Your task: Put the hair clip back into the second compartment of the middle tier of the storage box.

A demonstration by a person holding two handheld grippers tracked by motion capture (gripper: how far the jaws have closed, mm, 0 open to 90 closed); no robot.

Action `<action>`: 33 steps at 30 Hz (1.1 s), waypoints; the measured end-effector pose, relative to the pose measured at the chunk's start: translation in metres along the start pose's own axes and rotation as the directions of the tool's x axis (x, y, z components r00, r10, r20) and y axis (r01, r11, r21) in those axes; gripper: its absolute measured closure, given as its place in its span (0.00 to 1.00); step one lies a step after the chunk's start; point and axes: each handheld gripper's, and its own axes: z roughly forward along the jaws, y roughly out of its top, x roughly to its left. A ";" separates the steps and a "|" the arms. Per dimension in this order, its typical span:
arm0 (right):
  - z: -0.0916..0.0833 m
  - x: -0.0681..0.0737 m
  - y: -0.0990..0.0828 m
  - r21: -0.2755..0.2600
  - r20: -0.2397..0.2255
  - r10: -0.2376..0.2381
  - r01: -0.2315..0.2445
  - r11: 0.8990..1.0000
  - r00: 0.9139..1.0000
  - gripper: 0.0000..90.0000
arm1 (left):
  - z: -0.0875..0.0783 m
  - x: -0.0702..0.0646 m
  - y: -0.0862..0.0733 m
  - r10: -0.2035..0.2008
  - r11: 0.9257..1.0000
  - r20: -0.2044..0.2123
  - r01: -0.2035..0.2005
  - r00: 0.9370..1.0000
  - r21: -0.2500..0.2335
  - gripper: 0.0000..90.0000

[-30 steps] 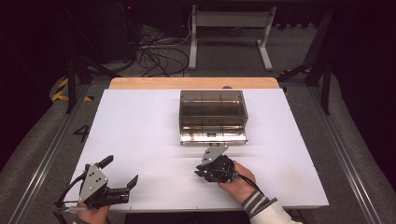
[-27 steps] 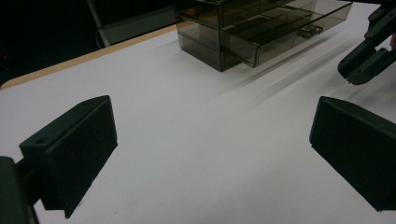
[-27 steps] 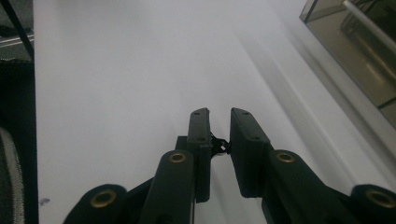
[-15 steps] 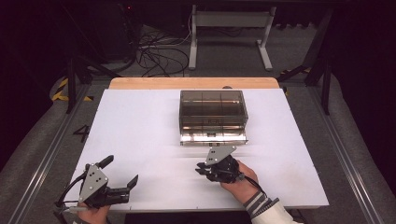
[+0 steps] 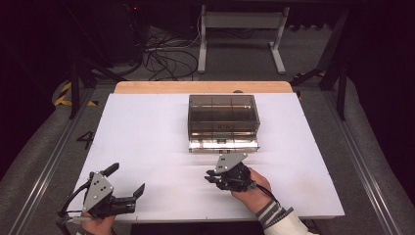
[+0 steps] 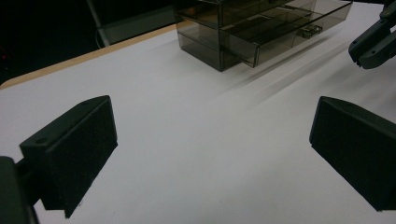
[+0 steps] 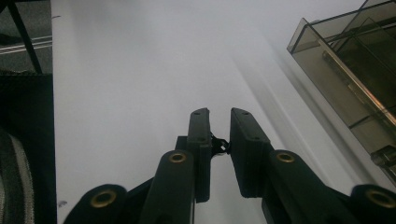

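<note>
High view shows a white table top with a smoked transparent drawer box standing near its far middle. This box is the only object on the table, so I judge it is the thing to be worked on. Its lowest drawer seems to be pulled out a little toward the person, probably so the inside can be reached from above.

The right gripper is held just in front of that drawer, not touching it, and pointing toward the person's left. In the right gripper view its jaws stand almost together with a thin gap, and nothing is between them. The box is at the right edge of that view, so the gripper is not aimed at it now.

The left gripper rests low at the near left corner, well apart from the box. In the left gripper view its jaws are spread wide and empty, with the box far ahead. I judge that this hand is waiting in a ready pose, while the right hand is nearer to the drawer.
</note>
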 end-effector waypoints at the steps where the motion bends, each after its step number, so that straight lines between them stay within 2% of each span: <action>1: -0.001 -0.001 0.001 0.001 0.002 -0.002 0.002 1.000 1.000 0.87 | 0.000 0.000 0.000 0.000 1.000 0.000 0.000 1.000 0.000 0.02; 19: -0.018 -0.018 0.021 0.000 0.055 -0.003 0.003 1.000 0.998 0.87 | 0.000 0.000 0.000 0.000 1.000 -0.002 0.000 1.000 -0.001 0.02; 33: -0.023 -0.036 0.032 0.010 0.081 0.034 -0.035 0.999 0.996 0.87 | -0.001 0.000 0.000 0.001 1.000 0.000 -0.001 1.000 -0.001 0.02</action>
